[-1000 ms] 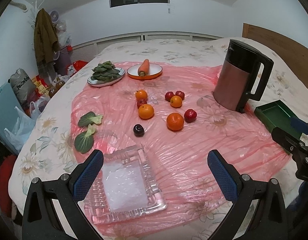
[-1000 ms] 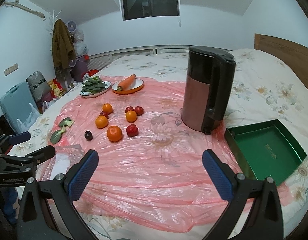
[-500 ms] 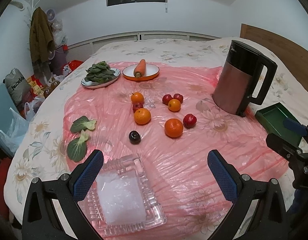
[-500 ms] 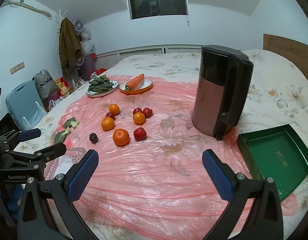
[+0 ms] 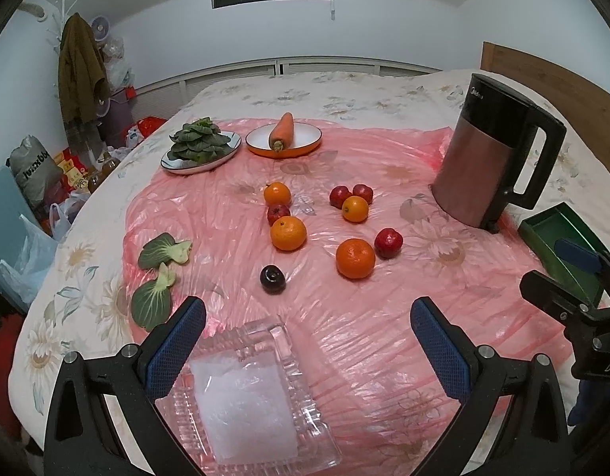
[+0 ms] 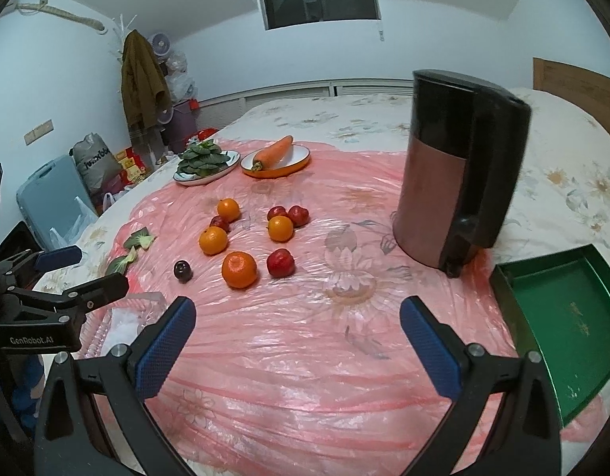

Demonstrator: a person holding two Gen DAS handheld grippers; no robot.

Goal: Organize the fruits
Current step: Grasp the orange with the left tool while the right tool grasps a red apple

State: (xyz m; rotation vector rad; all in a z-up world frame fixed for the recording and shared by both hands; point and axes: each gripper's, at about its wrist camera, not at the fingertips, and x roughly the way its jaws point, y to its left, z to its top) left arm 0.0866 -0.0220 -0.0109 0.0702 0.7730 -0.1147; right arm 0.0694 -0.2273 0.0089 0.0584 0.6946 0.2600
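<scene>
- Your left gripper (image 5: 308, 331) is spread wide and grips nothing; its blue pads (image 5: 176, 345) have a fine ribbed rubber face on black frames.
- Your right gripper (image 6: 297, 331) is just as wide open and empty, hanging above the crinkled pink plastic sheet (image 6: 305, 357).
- The fruit lies loose on that sheet, mid-bed: four round oranges with dimpled skin, the biggest one (image 5: 355, 258) nearest you, touching or almost touching a glossy red fruit (image 5: 388, 242).
- Two more small red fruits (image 5: 350, 195) sit side by side behind a small orange (image 5: 355, 208); another red one (image 5: 278, 213) is wedged between two oranges.
- A dark, shiny plum (image 5: 272, 279) sits alone, nearest your left gripper.
- A square, ridged clear glass dish (image 5: 249, 400) sits under your left gripper, with something white and frosted inside.
- A flat green tray (image 6: 562, 329) with low walls lies at the right edge of the sheet, empty.
- A tall kettle (image 6: 459, 182), coppery body with black lid and handle, stands upright between fruit and tray.
- Far back, a carrot (image 5: 283, 132) lies on an orange-rimmed plate (image 5: 261, 146), beside a plate of leafy greens (image 5: 199, 144).
</scene>
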